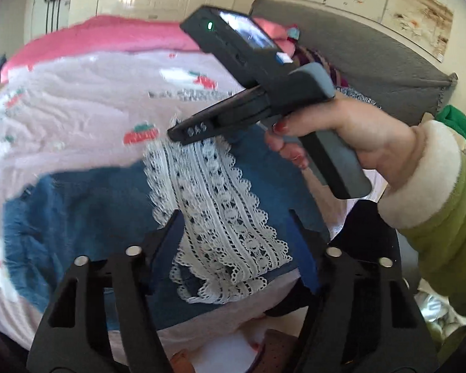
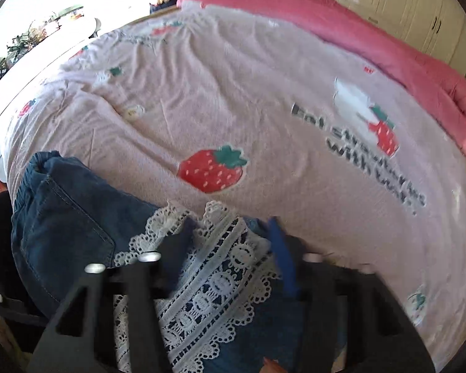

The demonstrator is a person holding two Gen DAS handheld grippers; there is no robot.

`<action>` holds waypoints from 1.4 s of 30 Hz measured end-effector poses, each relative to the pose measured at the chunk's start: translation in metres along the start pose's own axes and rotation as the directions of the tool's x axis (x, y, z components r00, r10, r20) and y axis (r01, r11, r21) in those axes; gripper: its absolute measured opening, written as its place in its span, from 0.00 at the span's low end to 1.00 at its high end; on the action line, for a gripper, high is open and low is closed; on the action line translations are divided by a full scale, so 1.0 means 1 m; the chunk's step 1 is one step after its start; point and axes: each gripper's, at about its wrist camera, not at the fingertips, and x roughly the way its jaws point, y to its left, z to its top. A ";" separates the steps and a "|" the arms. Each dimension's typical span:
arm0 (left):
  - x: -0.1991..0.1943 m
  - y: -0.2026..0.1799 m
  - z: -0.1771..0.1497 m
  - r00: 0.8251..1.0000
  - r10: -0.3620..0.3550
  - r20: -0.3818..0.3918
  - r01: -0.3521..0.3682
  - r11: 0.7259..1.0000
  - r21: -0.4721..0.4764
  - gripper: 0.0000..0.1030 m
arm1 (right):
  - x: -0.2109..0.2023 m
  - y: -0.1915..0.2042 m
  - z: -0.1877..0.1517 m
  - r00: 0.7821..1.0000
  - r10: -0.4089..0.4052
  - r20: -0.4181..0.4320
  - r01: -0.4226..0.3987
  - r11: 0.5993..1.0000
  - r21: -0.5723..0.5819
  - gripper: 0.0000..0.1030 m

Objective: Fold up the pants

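Left wrist view: the pants [image 1: 87, 205], blue denim with a white lace panel [image 1: 223, 220] down the leg, lie flat on the pink strawberry bedspread [image 1: 77, 108] near the bed's front edge, spread out so a fold can be made. The left gripper [image 1: 236, 227] hangs over them with its fingers [image 1: 167, 233] spread on either side of the lace and nothing between them. Ahead, a hand [image 1: 341, 133] in a green sleeve [image 1: 444, 205] aims the right gripper [image 1: 183, 133] down at the far end of the lace; from this side its fingers look close together, and whether they pinch cloth I cannot tell.

Right wrist view: the right gripper [image 2: 226, 242] sits low over the lace panel [image 2: 208, 279], fingers [image 2: 174, 248] a little apart, and the blur hides whether they press the fabric. The waistband [image 2: 43, 168] bunches at the left, close to the bed's edge, so that side gives little room. Beyond the pants the bedspread [image 2: 264, 93] lies open up to the rolled pink blanket [image 2: 372, 49], which looks like the freest direction for carrying a fold.
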 end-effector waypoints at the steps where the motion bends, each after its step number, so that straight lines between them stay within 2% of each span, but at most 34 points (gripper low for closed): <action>1: 0.008 0.002 -0.002 1.000 0.016 -0.024 -0.016 1.000 -0.009 0.41 | 0.001 -0.002 -0.004 1.000 0.017 0.001 -0.017 1.000 0.013 0.19; 2: 0.016 0.005 -0.005 0.998 0.026 -0.052 -0.028 0.999 -0.021 0.35 | 0.000 -0.004 -0.007 1.000 0.023 0.013 -0.024 0.999 0.025 0.18; 3: 0.020 0.007 -0.007 0.998 0.006 -0.070 -0.009 0.999 -0.033 0.19 | -0.003 -0.006 -0.010 0.999 0.032 0.028 -0.033 0.999 0.037 0.18; 4: 0.026 0.010 -0.010 0.995 -0.030 -0.100 0.025 0.998 -0.052 0.12 | -0.007 -0.008 -0.011 0.998 0.040 0.041 -0.042 0.998 0.046 0.17; 6: 0.033 0.010 -0.016 0.990 -0.047 -0.130 0.040 0.998 -0.055 0.10 | -0.016 -0.010 -0.012 0.996 0.064 0.068 -0.069 0.995 0.066 0.17; 9: 0.037 0.013 -0.020 0.988 -0.037 -0.149 0.029 0.998 -0.058 0.00 | -0.032 -0.008 -0.011 0.988 0.107 0.109 -0.115 0.991 0.073 0.17; 13: 0.019 0.011 -0.022 0.989 -0.056 -0.134 0.050 0.997 -0.050 0.00 | -0.047 0.001 -0.005 0.978 0.148 0.146 -0.157 0.986 0.054 0.17; 16: 0.008 0.007 -0.023 0.992 -0.044 -0.121 0.042 0.999 -0.020 0.00 | -0.042 0.011 0.001 0.975 0.167 0.146 -0.174 0.984 0.031 0.17; 18: 0.005 0.005 -0.025 0.993 -0.015 -0.117 0.015 1.000 -0.003 0.00 | -0.031 0.018 0.004 0.981 0.151 0.122 -0.153 0.988 0.013 0.17; 21: 0.008 0.009 -0.025 0.990 -0.023 -0.136 0.020 1.000 -0.024 0.00 | -0.006 0.020 0.004 0.993 0.095 0.063 -0.096 0.995 0.016 0.17; 23: 0.008 0.009 -0.025 0.990 -0.038 -0.139 0.035 0.999 -0.027 0.00 | 0.002 0.017 0.002 0.995 0.090 0.049 -0.092 0.995 0.032 0.17; 24: 0.009 0.010 -0.025 0.990 -0.040 -0.137 0.036 0.999 -0.030 0.02 | 0.003 0.015 0.002 0.994 0.094 0.055 -0.097 0.994 0.044 0.17; 25: 0.007 0.008 -0.024 0.991 -0.042 -0.127 0.040 0.999 -0.016 0.14 | 0.003 0.014 0.001 0.993 0.104 0.057 -0.108 0.993 0.054 0.18; 27: 0.005 0.001 -0.025 0.992 -0.028 -0.122 0.032 0.999 0.033 0.28 | 0.000 0.013 0.001 0.992 0.111 0.065 -0.115 0.992 0.057 0.20; 28: 0.007 -0.003 -0.025 0.990 -0.039 -0.132 0.046 0.998 0.053 0.29 | -0.002 0.014 0.001 0.992 0.109 0.069 -0.113 0.992 0.052 0.20; 30: 0.012 -0.009 -0.026 0.989 -0.035 -0.141 0.045 0.997 0.069 0.29 | -0.005 0.014 0.001 0.991 0.108 0.074 -0.112 0.993 0.048 0.20; 32: 0.020 -0.015 -0.028 0.989 0.015 -0.148 0.003 0.992 0.125 0.29 | -0.009 0.014 0.001 0.990 0.114 0.083 -0.119 0.992 0.051 0.21; 36: 0.036 -0.014 -0.030 0.987 0.027 -0.158 -0.008 0.993 0.119 0.03 | -0.011 0.013 0.000 0.990 0.113 0.087 -0.119 0.991 0.063 0.21; 39: 0.025 -0.015 -0.027 0.991 0.020 -0.129 -0.005 0.993 0.118 0.02 | -0.014 0.012 -0.001 0.988 0.123 0.094 -0.130 0.989 0.073 0.21; 42: 0.001 -0.021 -0.021 0.996 0.059 -0.071 -0.046 0.984 0.171 0.02 | -0.017 0.015 -0.002 0.985 0.136 0.104 -0.142 0.988 0.055 0.21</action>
